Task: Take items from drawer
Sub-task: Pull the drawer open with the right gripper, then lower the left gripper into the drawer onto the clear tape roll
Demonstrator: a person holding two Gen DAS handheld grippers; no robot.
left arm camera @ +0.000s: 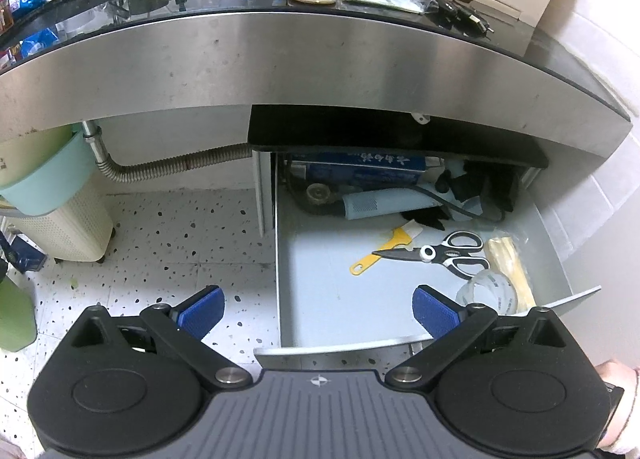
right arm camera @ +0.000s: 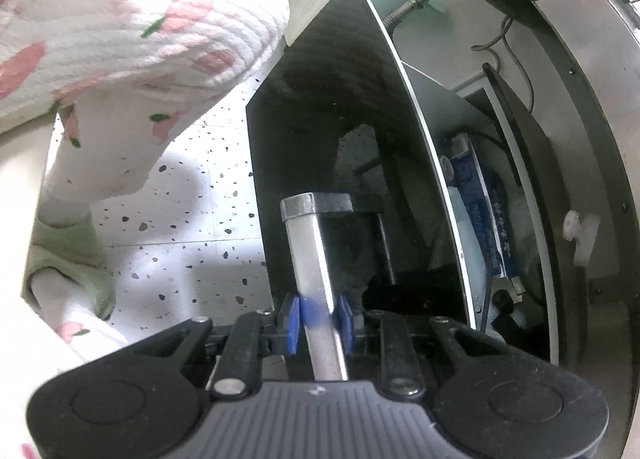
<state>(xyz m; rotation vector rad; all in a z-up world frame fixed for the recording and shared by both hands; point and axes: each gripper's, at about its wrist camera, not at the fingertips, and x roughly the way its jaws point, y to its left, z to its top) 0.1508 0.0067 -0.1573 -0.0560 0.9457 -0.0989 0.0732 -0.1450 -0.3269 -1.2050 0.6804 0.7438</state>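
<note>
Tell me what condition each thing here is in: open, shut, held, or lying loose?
Drawer: pulled open.
Left hand-held gripper: open, empty, above the drawer's front edge.
Right hand-held gripper: shut on the drawer handle.
Scissors: closed, lying loose in the drawer.
Yellow scraper: lying flat, partly under the scissors' blades.
Tape roll: lying loose.

In the open drawer [left arm camera: 320, 299] we find scissors [left arm camera: 444, 253] lying over a scraper [left arm camera: 380, 255], a tape roll [left arm camera: 486, 293] just nearer right, a box [left arm camera: 360, 171] behind, possibly cables [left arm camera: 472, 187] beside it.
</note>
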